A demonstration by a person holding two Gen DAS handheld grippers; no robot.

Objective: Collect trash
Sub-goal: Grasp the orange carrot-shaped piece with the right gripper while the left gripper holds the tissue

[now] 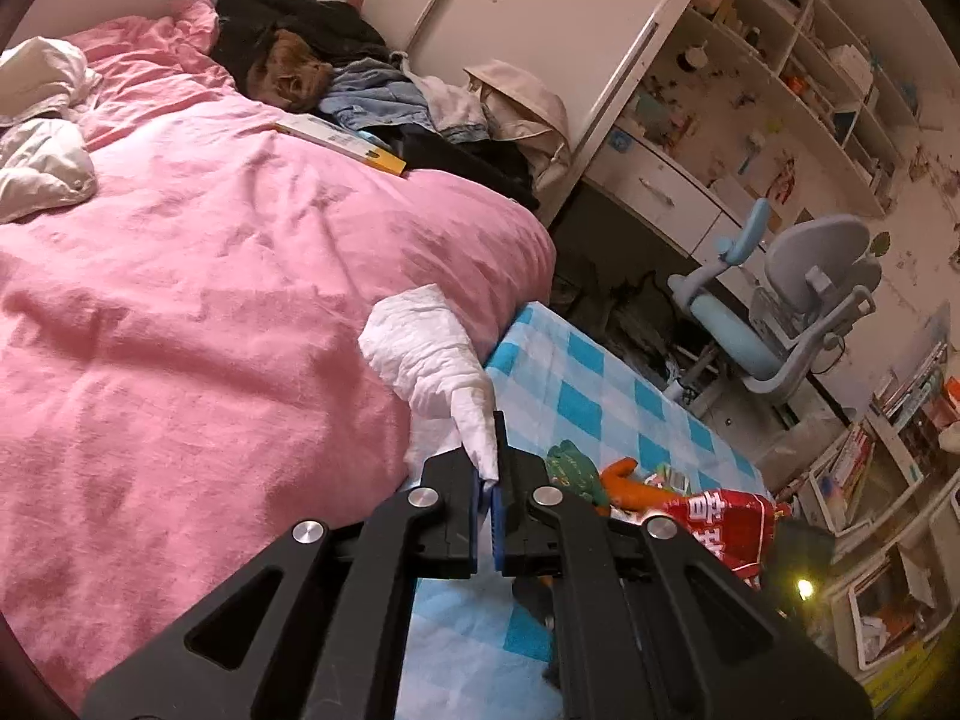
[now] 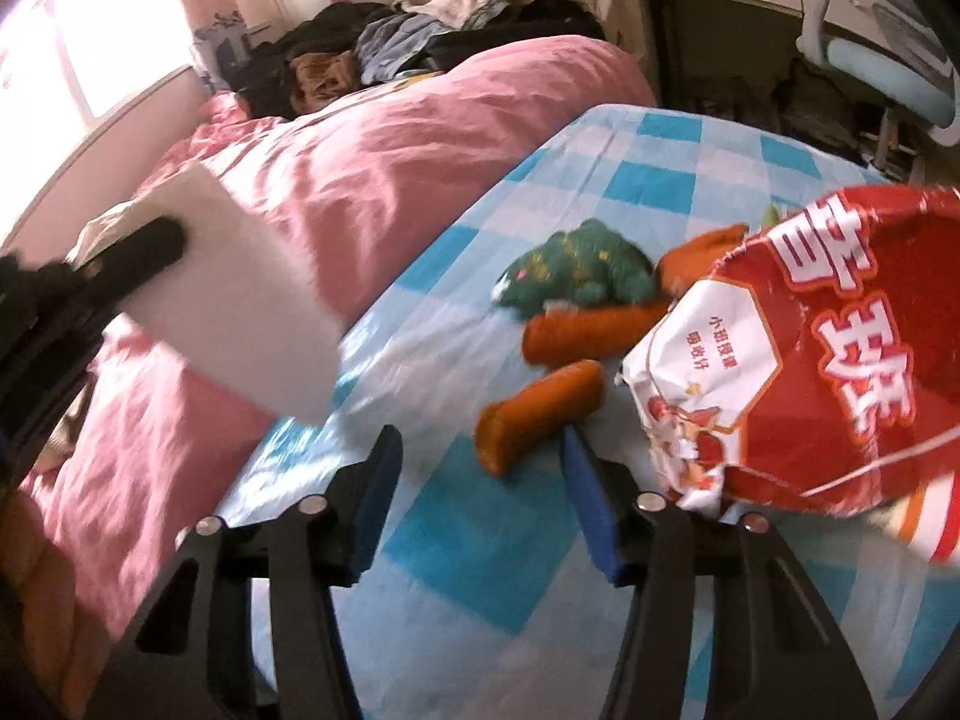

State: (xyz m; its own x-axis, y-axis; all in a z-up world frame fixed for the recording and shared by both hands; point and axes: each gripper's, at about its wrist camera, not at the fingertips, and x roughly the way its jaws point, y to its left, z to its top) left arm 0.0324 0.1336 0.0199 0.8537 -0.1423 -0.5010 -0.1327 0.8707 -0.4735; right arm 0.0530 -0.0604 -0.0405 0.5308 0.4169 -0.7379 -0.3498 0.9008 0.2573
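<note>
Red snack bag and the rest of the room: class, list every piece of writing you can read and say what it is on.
"喜" and "旺", big white characters on the red snack bag.
Small red print on the bag's white panel: too small to read.
Labels on the shelves: too small to read.

crumpled paper tissue (image 1: pixel 441 360), glossy bag (image 2: pixel 828 348) — matt quilt (image 1: pixel 210 276)

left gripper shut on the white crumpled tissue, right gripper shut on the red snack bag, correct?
Not quite. The right gripper is open and empty; the red snack bag sits beside it, ungripped, as the right wrist view shows. The left gripper is shut on the white crumpled tissue.
</note>
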